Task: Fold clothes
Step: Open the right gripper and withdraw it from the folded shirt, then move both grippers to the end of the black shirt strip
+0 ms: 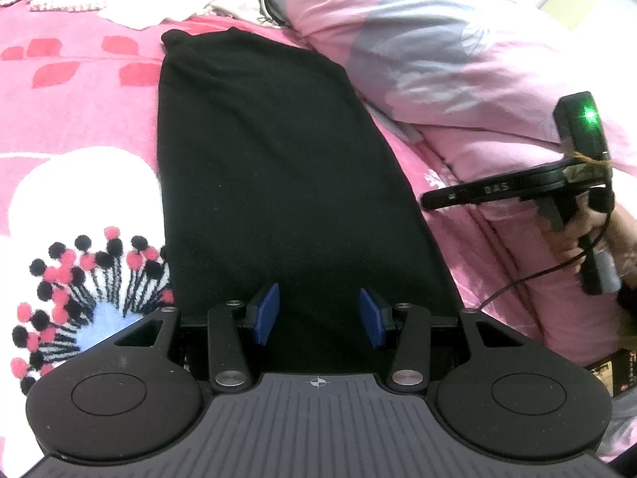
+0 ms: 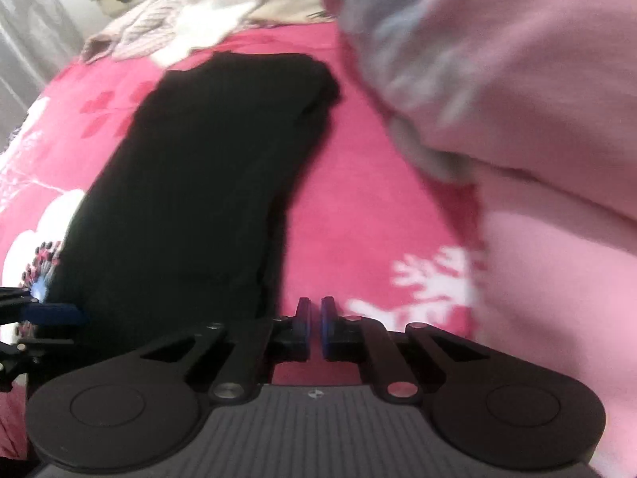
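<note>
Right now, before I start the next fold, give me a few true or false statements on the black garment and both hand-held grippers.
1. The black garment lies as a long strip on the pink blanket. True.
2. The left hand-held gripper is shut on the garment. False: its jaws stand open over the near end, clamping nothing.
3. The right hand-held gripper has its blue pads nearly together, with nothing between them. True.
4. The right hand-held gripper sits directly over the garment. False: it is over the blanket, beside the garment's right edge.
5. A pink quilt is bunched to the garment's right. True.
</note>
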`<state>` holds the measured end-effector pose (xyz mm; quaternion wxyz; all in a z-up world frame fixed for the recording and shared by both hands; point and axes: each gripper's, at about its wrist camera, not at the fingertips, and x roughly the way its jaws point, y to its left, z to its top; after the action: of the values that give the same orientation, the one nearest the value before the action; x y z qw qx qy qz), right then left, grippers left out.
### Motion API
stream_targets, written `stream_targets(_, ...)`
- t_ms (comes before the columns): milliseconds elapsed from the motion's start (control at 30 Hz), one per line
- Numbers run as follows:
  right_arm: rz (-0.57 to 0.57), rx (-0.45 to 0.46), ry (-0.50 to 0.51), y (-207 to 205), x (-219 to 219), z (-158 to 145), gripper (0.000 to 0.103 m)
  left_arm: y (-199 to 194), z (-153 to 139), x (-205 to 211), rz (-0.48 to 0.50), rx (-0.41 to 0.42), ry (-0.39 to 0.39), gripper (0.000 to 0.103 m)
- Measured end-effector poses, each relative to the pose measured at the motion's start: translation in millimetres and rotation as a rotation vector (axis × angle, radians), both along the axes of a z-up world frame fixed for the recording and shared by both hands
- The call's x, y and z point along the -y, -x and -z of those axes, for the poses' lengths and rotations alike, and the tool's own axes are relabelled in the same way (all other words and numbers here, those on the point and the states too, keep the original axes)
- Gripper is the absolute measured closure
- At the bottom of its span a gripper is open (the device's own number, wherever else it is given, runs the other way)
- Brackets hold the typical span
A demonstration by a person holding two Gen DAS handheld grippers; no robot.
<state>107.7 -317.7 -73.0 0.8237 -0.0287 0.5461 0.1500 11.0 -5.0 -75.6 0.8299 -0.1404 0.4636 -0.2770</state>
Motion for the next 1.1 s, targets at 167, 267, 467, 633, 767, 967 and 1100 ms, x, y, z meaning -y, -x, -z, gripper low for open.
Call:
stream_targets(167,-0.076,0.122,-0.09,-13,-24,-10,0.094,0,0,2,-0.001,0.0,-0.007,0.057)
stream_targets(267,-0.13,0.181,-0.093,-22,-39,-9,0.094,1,0,3,-0.002,0.004,-0.01,0.057)
stream_targets(467,-0.046,0.206,0.101,-37,-29,1,0.096,4,0,0,-0.001,0.004,-0.007,0.057)
stream_targets(633,-0.23,0.379,-0.017,-34,-63,-35,0.096,2,2,-3,0.005,-0.004,0.007,0.057)
stream_targets(767,-0.258,0.339,-0.026,-77,-87,-8,0.097,3,4,-3,0.011,0.0,0.011,0.057)
stream_targets(967,-0.115,0.355,0.049,-112,-98,-4,0.096,3,7,-8,0.008,-0.005,0.037,0.057)
stream_targets(1100,-0.326,0.335,-0.056,-118,-149,-7,0.095,0,8,-11,0.013,-0.025,0.048,0.057)
